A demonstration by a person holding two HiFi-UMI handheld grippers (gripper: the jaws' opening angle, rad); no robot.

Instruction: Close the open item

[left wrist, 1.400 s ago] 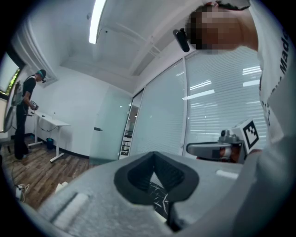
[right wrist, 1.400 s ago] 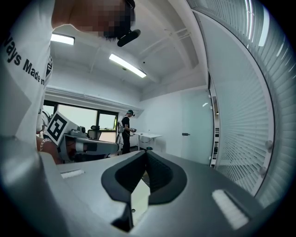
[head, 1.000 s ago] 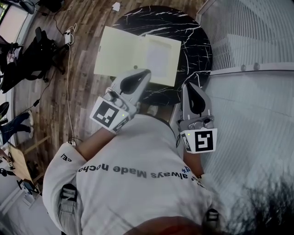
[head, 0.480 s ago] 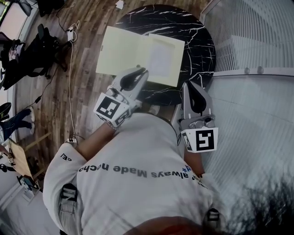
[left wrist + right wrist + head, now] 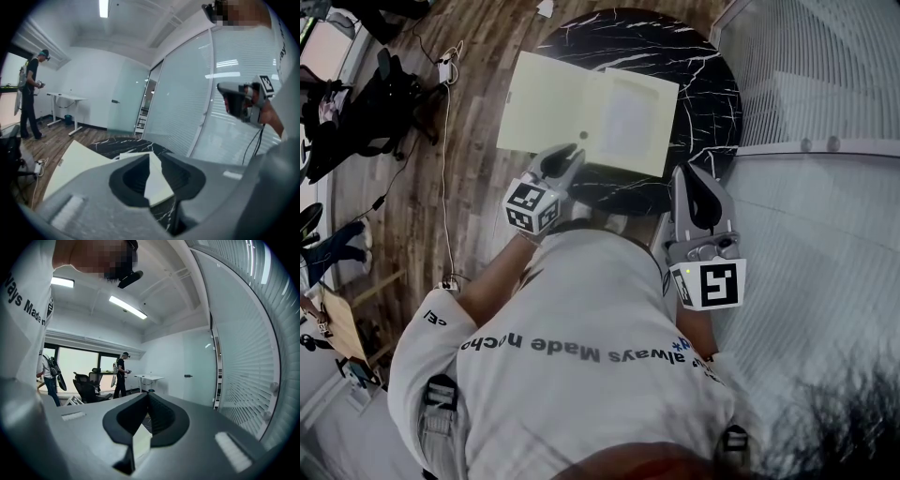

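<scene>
An open pale yellow folder (image 5: 591, 112) lies flat on the round black marble table (image 5: 703, 84). Its left leaf juts past the table's left rim. My left gripper (image 5: 574, 150) hovers at the folder's near edge with its tips over the fold. Its jaws are opening by a narrow gap and nothing is between them. In the left gripper view the folder (image 5: 75, 161) spreads just beyond the left gripper (image 5: 151, 155). My right gripper (image 5: 694, 173) is shut and empty by the table's near right rim, apart from the folder. Its tips (image 5: 146, 395) meet.
A glass partition with blinds (image 5: 825, 122) runs along the right. Wood floor (image 5: 469, 178) with a cable and power strip (image 5: 445, 70) lies to the left, with office chairs (image 5: 366, 103) beyond. Far back a person (image 5: 30, 93) stands near a white desk (image 5: 65, 98).
My left gripper has moved forward to the folder's near edge and turned, and its jaws have parted slightly. The right gripper has stayed in place.
</scene>
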